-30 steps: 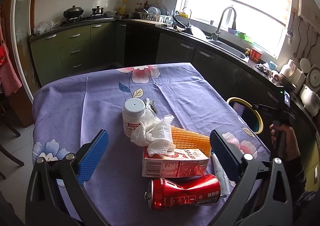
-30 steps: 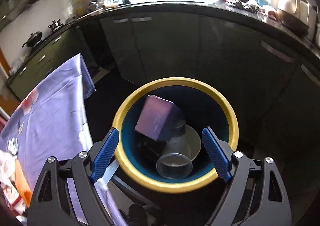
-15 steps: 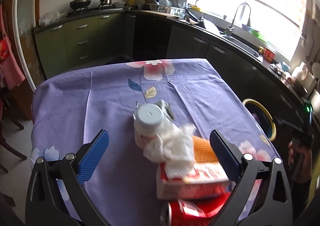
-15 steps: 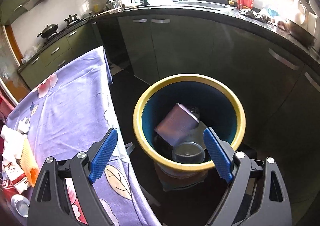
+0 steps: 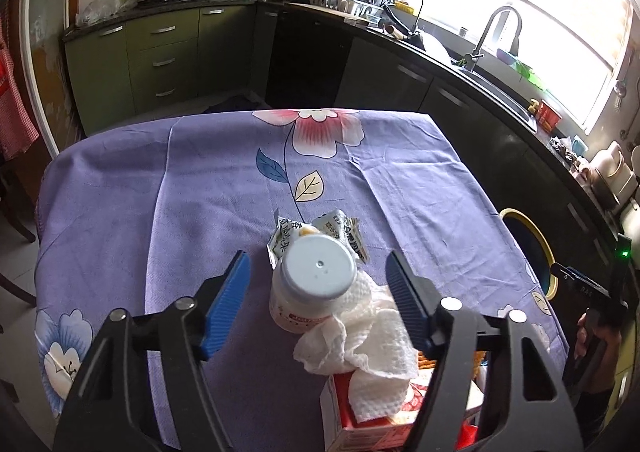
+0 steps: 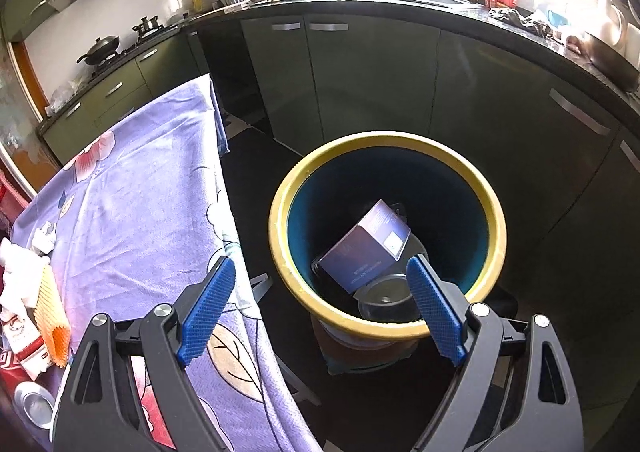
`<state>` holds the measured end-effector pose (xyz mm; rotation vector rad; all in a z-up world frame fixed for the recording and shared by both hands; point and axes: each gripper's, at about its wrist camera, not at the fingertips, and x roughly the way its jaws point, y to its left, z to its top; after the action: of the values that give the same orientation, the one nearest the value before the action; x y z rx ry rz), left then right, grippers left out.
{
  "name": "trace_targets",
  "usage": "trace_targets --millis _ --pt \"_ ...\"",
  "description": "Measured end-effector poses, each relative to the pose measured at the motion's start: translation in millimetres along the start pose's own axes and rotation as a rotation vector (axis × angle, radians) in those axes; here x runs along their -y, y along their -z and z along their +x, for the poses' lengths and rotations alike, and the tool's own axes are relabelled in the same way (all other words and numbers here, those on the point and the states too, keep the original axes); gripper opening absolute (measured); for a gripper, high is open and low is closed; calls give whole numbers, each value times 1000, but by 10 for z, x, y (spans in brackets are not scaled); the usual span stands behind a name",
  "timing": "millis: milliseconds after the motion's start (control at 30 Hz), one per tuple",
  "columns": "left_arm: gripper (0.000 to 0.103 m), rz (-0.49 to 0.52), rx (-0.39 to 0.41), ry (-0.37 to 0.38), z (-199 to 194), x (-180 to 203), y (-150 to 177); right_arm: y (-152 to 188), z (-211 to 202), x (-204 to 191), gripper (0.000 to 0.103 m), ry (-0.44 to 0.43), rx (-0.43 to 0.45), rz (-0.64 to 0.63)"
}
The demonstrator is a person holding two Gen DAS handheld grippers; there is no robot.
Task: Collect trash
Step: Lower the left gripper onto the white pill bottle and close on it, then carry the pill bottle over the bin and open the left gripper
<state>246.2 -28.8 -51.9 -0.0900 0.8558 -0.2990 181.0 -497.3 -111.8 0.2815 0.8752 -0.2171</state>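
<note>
My left gripper (image 5: 318,306) is open above the purple flowered table (image 5: 200,188), its fingers on either side of a white pill bottle (image 5: 308,286) with a pale blue lid. A crumpled white tissue (image 5: 368,336) lies against the bottle and over a red and white carton (image 5: 372,412). A torn wrapper (image 5: 320,230) lies just behind the bottle. My right gripper (image 6: 320,308) is open and empty above the yellow-rimmed blue bin (image 6: 384,328), which holds a purple box (image 6: 366,248) and a clear cup (image 6: 386,300).
The bin (image 5: 528,252) stands on the floor off the table's right edge, in front of dark cabinets (image 6: 360,84). An orange ribbed packet (image 6: 50,316) and a red can (image 6: 30,404) lie near the table's front. A sink counter (image 5: 480,68) runs along the window.
My left gripper has moved forward and down so its fingers flank the pill bottle. My right gripper has pulled back from the bin; the purple box has dropped to the bin's bottom.
</note>
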Motion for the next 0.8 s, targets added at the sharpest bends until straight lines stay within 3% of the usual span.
trace_targets --millis 133,267,367,800 --pt "62 10 -9 -20 85 9 -20 9 25 -27 86 -7 -5 -7" --pt "45 3 -11 -16 122 -14 -18 14 35 -25 86 -6 -7 -11" --pt "39 -15 -4 -8 128 -67 -28 13 38 -18 86 -7 -8 -10" --pt "39 -26 63 -62 -58 -246 -99 15 52 -70 86 -22 -15 -26"
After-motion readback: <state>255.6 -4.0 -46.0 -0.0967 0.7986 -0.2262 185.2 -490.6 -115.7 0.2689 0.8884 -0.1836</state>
